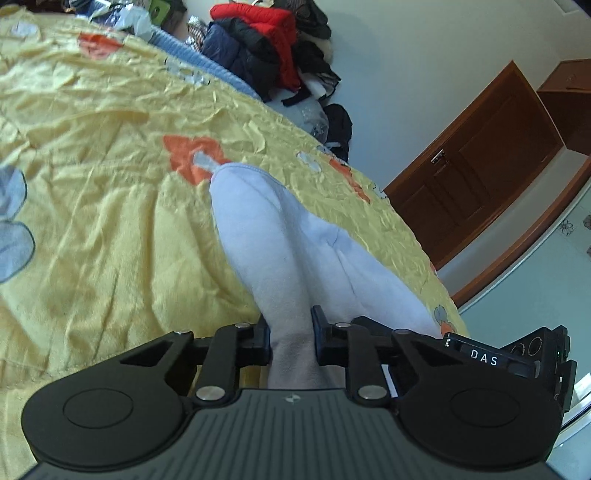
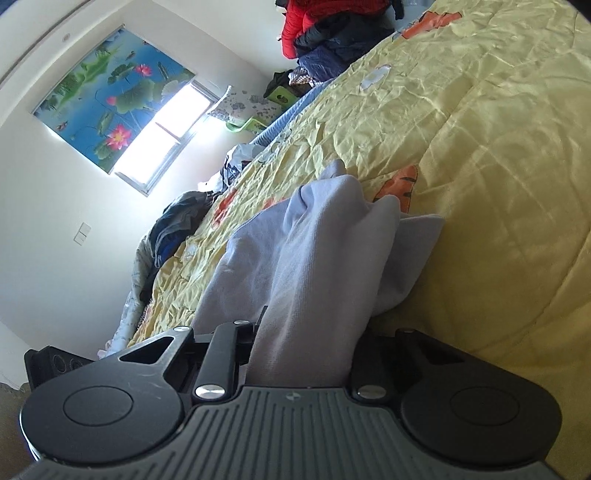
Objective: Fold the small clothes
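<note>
A small pale lilac garment (image 1: 280, 236) lies bunched on a yellow patterned bedspread (image 1: 110, 184). My left gripper (image 1: 291, 341) is shut on one end of it, the cloth pinched between the black fingers. The other gripper shows at the right edge of the left wrist view (image 1: 517, 354). In the right wrist view the same garment (image 2: 314, 251) rises in folds from my right gripper (image 2: 303, 343), which is shut on its other end; the right finger is hidden by cloth. The garment hangs between both grippers just above the bedspread (image 2: 480, 147).
A heap of red, navy and black jackets (image 1: 266, 44) sits at the far end of the bed, also in the right wrist view (image 2: 332, 29). More clothes (image 2: 177, 225) pile at the bed's left edge. A brown wooden door (image 1: 480, 166) and a window (image 2: 166, 136) are beyond.
</note>
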